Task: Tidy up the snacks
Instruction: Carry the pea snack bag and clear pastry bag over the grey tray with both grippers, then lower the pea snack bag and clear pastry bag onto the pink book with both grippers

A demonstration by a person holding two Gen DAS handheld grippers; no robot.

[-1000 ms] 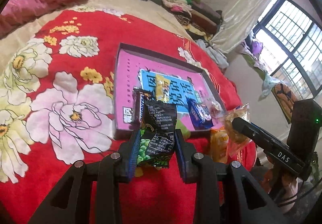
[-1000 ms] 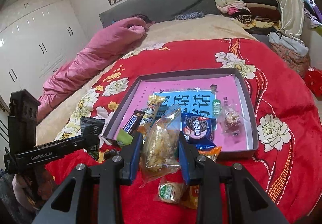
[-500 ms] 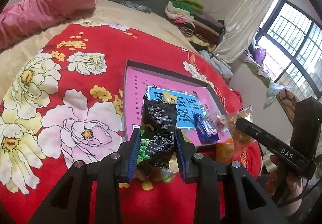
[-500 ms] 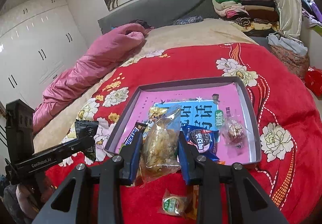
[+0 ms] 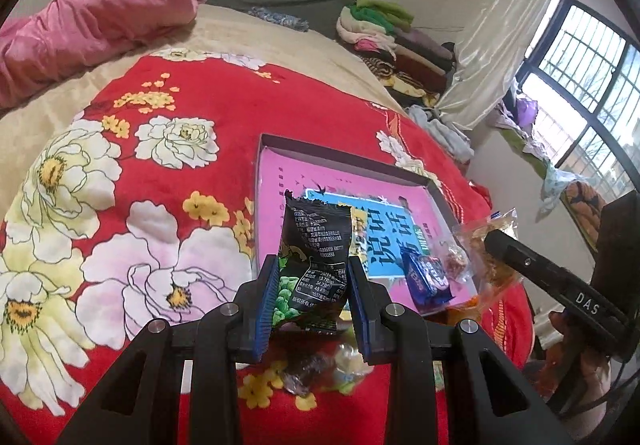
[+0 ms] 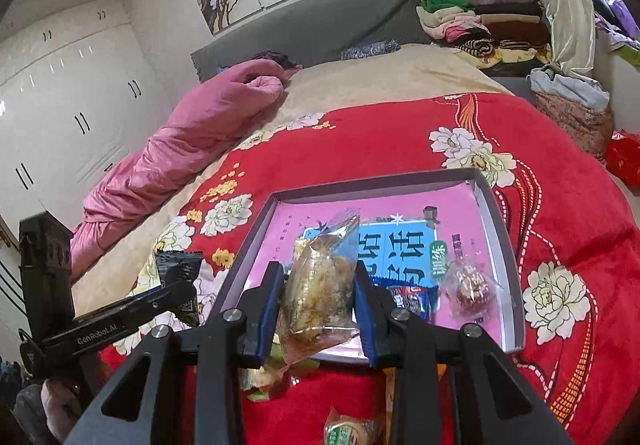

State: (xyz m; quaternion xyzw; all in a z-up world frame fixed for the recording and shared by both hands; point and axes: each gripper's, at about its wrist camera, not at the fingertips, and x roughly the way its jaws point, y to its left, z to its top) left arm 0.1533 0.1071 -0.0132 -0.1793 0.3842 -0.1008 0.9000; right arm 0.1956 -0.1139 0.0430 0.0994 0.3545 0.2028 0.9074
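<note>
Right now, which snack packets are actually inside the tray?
Only the blue cookie packet and the clear-wrapped red candy lie in the tray; the rest are gripped or outside.

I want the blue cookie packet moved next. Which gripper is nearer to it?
Right. The right gripper, shut on a clear snack bag, sits just beside the blue cookie packet; the left gripper sits further off.

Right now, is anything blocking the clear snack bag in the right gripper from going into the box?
Nothing visible: the clear snack bag is held above the box's near rim, and pink floor beyond is bare.
</note>
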